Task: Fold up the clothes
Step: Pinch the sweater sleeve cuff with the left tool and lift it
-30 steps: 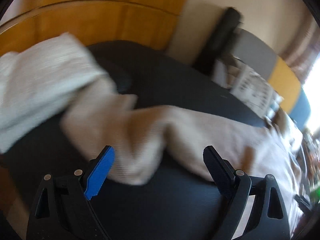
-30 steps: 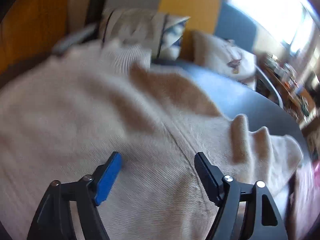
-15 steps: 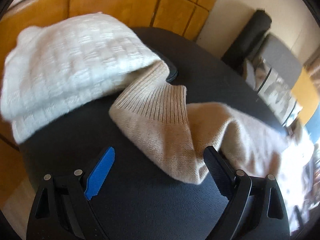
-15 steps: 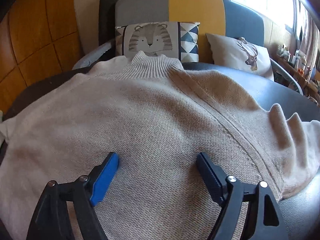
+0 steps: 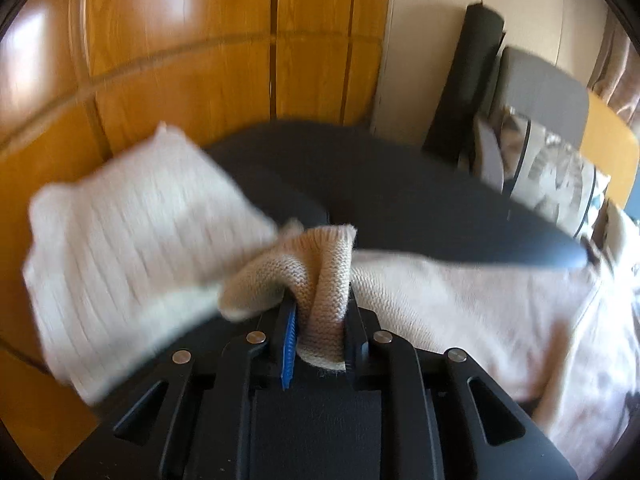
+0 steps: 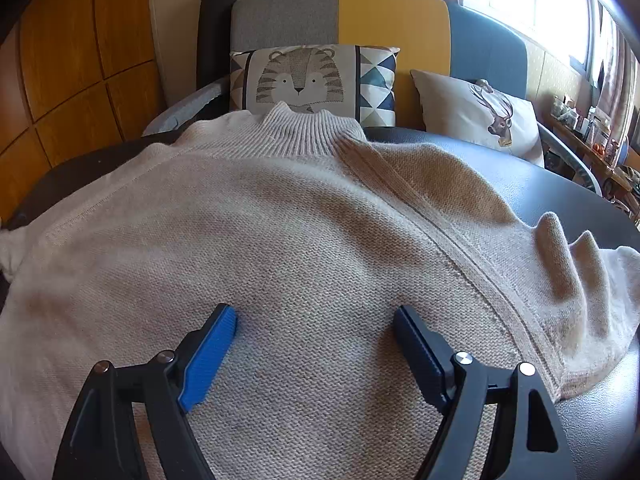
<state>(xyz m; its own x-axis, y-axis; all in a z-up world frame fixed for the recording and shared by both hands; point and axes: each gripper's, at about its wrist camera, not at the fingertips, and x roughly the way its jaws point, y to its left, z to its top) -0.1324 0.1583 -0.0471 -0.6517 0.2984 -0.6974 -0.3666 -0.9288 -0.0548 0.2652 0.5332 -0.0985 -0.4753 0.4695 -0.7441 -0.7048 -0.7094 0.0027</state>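
Left wrist view, left gripper (image 5: 320,320) pinching beige sweater (image 5: 328,276) cuff, right gripper (image 6: 316,344) spread

Left gripper (image 5: 319,320) is clamped tight, its blue-padded finger and its black one pinching a bunched fold of the sleeve (image 5: 320,280) between them. Right gripper (image 6: 316,332) is spread wide, fingers far apart, tips down on the sweater (image 6: 312,224) body, gripping nothing, pointing toward the collar.
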